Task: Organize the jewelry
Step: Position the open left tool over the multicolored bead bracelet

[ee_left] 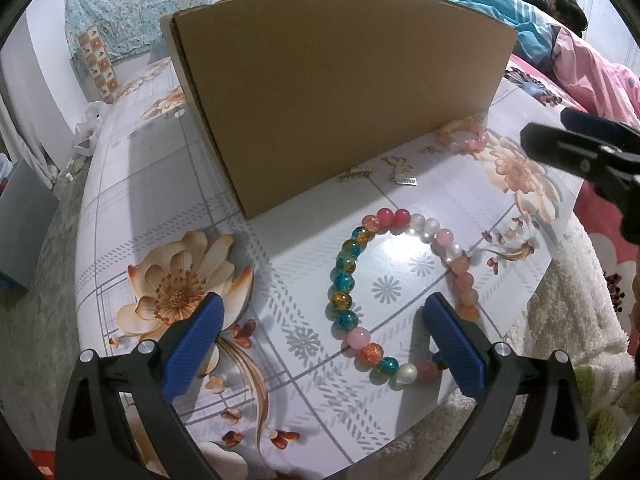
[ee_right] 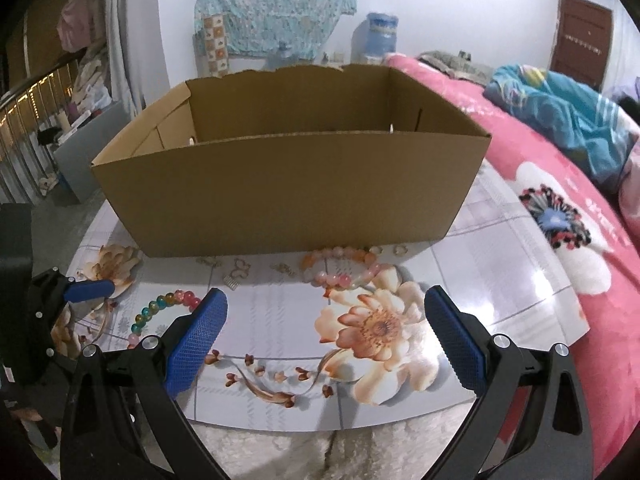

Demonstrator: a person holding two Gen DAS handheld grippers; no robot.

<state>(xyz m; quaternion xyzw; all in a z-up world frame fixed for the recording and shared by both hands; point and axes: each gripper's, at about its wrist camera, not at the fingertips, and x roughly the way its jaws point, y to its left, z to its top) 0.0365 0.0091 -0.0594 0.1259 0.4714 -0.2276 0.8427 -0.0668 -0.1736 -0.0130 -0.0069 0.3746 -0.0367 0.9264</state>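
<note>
A large bracelet of pink, white, teal and orange beads lies on the floral tabletop just ahead of my open, empty left gripper; it also shows in the right wrist view. A smaller pink and peach bead bracelet lies near the open cardboard box, also in the left wrist view. Small gold and silver trinkets lie along the box's front wall. My right gripper is open and empty above the table's near edge. The box's inside floor is hidden.
A bed with a pink floral blanket runs along the table's right side, with a person lying on it. A white fluffy rug lies below the table's near edge. Shelving and clutter stand at the left.
</note>
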